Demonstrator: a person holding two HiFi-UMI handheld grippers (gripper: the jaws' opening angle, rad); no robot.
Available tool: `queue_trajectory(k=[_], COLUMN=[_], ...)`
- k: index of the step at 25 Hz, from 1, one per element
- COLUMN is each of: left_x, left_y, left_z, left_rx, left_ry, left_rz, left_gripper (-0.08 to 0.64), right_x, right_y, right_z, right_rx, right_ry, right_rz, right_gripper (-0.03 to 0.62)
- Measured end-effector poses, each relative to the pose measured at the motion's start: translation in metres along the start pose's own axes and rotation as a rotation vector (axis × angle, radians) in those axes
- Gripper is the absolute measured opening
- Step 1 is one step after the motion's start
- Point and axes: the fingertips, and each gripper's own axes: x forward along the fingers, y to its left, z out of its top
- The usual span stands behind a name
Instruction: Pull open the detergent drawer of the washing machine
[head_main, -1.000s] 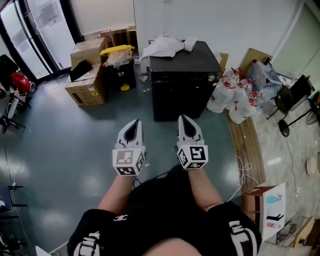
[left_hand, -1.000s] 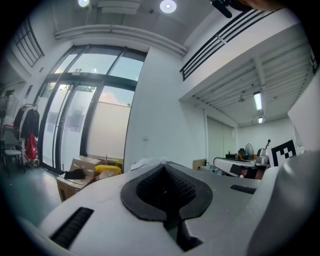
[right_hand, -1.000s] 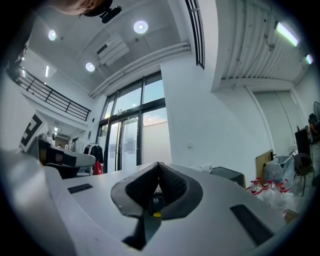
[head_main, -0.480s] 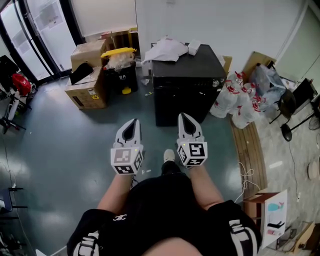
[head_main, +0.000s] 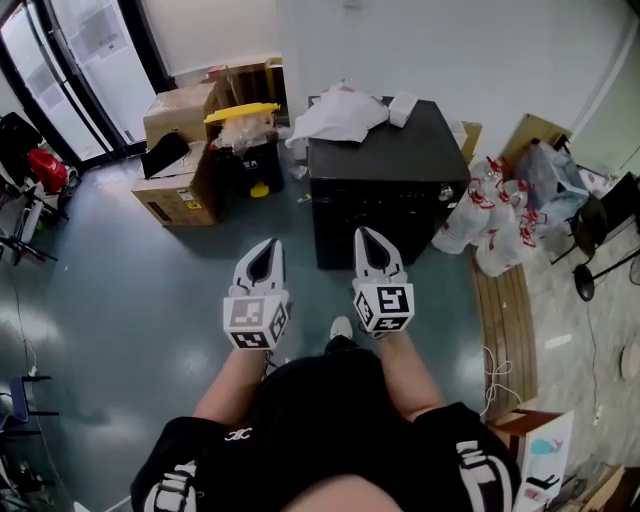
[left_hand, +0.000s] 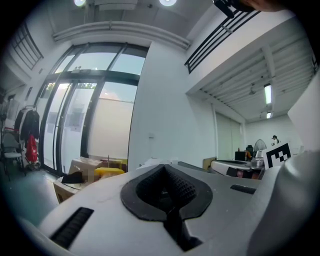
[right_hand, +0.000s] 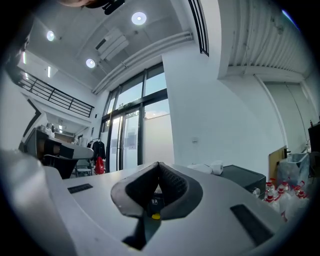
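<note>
Clutter flanks black box-shaped washing machine (head_main: 385, 195) standing against white wall: brown cardboard boxes (head_main: 178, 180) and black bin with yellow lid (head_main: 243, 135) on its left, white plastic bags with red print (head_main: 488, 215) on its right, at the end of a long strip of wooden boards (head_main: 503, 300). Crumpled white cloth (head_main: 338, 112) and small white roll (head_main: 403, 107) lie on machine top. Detergent drawer can't be made out on dark front. Left claw (head_main: 262, 262) and right claw (head_main: 374, 254) are both clenched, nothing between jaws, held side by side, short of machine. Nothing stands between them and its front. Head view alone shows grey-green glossy floor (head_main: 120, 290). Left gripper view shows tall glass doors, boxes and yellow lid. Right gripper view shows machine top corner, roll and bags. Bare floor is widest at left.
</note>
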Motion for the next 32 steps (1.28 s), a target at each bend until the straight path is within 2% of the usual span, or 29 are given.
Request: queue_trajectory(k=[8, 18, 25, 32], left_x=[0.106, 0.221, 0.264, 0.296], left_y=[0.023, 0.029, 0.046, 0.078], left_z=[0.008, 0.022, 0.017, 0.014], left_rx=[0.002, -0.016, -0.014, -0.014], left_ry=[0.019, 0.008, 0.02, 0.041], left_rz=[0.022, -0.025, -0.064, -0.138], left_gripper=[-0.003, -0.003, -0.003, -0.003], right_x=[0.095, 0.181, 0.219, 0.248], right_y=[-0.052, -0.099, -0.121, -0.124], right_z=[-0.005, -0.005, -0.02, -0.02], right_rx=[0.025, 0.043, 0.045, 0.056], right_ry=[0.002, 0.008, 0.024, 0.003], right_rz=[0.026, 0.099, 0.034, -0.079], right_gripper=[0.0, 0.0, 0.0, 0.001])
